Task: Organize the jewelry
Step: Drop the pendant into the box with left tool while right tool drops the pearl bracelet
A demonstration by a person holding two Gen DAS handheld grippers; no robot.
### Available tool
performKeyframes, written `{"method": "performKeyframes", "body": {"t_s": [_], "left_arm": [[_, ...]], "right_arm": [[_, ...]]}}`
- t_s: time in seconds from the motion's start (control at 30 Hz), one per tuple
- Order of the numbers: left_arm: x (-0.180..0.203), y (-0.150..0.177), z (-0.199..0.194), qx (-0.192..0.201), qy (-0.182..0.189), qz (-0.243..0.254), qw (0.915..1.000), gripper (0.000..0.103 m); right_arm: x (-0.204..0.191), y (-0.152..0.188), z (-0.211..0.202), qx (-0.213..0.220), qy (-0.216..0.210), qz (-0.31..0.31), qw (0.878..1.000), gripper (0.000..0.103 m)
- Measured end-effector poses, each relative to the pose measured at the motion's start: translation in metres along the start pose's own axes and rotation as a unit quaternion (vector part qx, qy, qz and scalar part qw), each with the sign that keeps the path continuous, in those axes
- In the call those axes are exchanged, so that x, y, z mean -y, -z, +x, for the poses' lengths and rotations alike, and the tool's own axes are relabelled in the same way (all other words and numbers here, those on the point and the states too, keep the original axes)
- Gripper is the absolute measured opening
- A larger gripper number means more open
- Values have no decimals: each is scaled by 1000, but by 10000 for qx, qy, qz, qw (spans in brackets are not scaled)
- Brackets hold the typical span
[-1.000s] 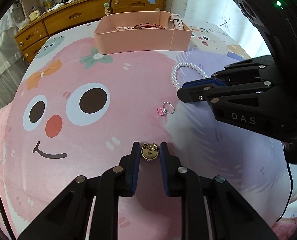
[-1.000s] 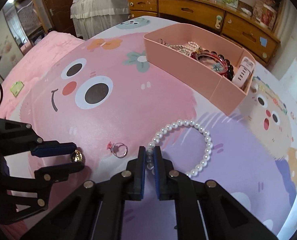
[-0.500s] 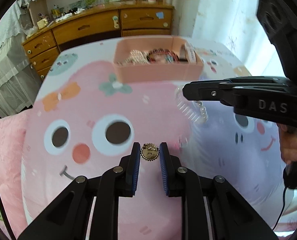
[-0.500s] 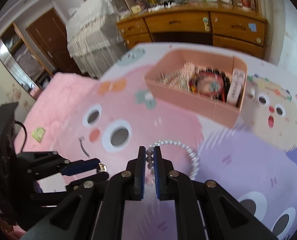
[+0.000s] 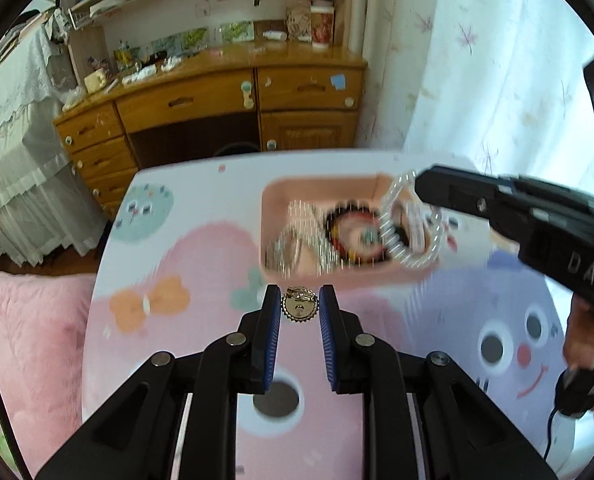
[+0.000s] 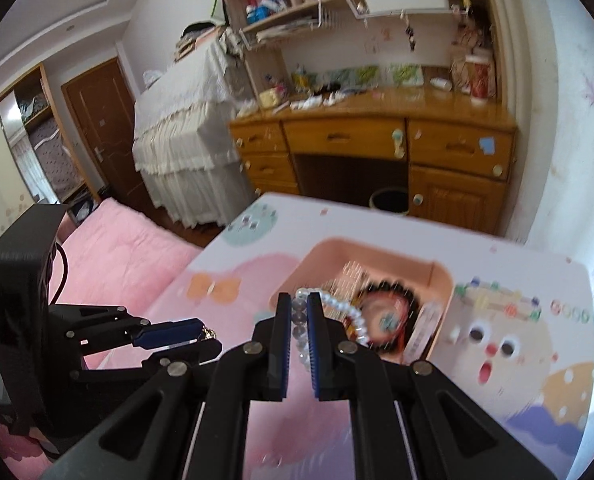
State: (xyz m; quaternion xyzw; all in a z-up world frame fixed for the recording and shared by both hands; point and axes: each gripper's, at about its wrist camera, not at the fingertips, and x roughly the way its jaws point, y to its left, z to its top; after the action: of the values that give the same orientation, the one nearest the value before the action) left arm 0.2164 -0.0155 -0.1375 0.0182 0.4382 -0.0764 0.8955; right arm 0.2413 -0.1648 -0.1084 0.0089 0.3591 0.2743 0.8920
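Gold metal shines between the blue pads of the left gripper [image 5: 299, 309]: it is clamped on a small round brooch [image 5: 299, 309] with a toothed edge, whose flat face looks back at the camera and whose pin bar lies across the top. Beside it, the right gripper [image 6: 298, 322] is clenched on the pearl bracelet [image 6: 339, 308], a few beads pinched between its narrow jaws while the rest of the loop hangs out to the right.

A second ago both pieces were lying on the cartoon-printed bed cover [image 5: 169, 264], with the grippers already closed on them. Now both are lifted clear of the cloth and carried forward, and the ring that lay between them is out of view. The pink organizer tray [image 5: 271, 216] has come much nearer; it sits just ahead of the brooch, and the bracelet hangs in front of its right end. I judge that picking up is finished and only the placing is left.

As a ring, the bracelet has no true long axis; its loop hangs tilted, stretched a little downward from the pinched beads. The tray is long from left to right, open side up, already holding a dark beaded bracelet [image 6: 389, 320] and some silvery chains, blurred. Behind it stands a wooden desk [image 5: 233, 96] against the wall.
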Motion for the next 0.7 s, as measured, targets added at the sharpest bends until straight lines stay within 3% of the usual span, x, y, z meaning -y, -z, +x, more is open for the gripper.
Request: {"method": "performKeyframes", "body": {"t_s": [0.3, 0.53, 0.57, 0.6, 0.63, 0.67, 0.7], "left_arm": [[-7, -62, 23, 594, 71, 80, 9982, 17], [-16, -79, 47, 552, 298, -349, 9974, 18], [-16, -79, 52, 469, 326, -359, 9977, 27], [-16, -79, 56, 401, 315, -342, 9981, 51], [-16, -77, 56, 415, 248, -326, 9983, 62], [-15, -76, 55, 493, 158, -302, 9982, 69], [-14, -74, 52, 586, 83, -272, 9979, 69]], "right_arm": [[15, -25, 6, 420, 184, 85, 9989, 7], [26, -26, 13, 415, 324, 228, 9984, 8], [28, -25, 16, 374, 298, 257, 9985, 8], [30, -24, 20, 252, 223, 275, 9991, 9], [33, -22, 26, 63, 200, 299, 9993, 15], [35, -20, 29, -70, 279, 336, 9990, 28], [36, -18, 31, -137, 367, 362, 9986, 34]]}}
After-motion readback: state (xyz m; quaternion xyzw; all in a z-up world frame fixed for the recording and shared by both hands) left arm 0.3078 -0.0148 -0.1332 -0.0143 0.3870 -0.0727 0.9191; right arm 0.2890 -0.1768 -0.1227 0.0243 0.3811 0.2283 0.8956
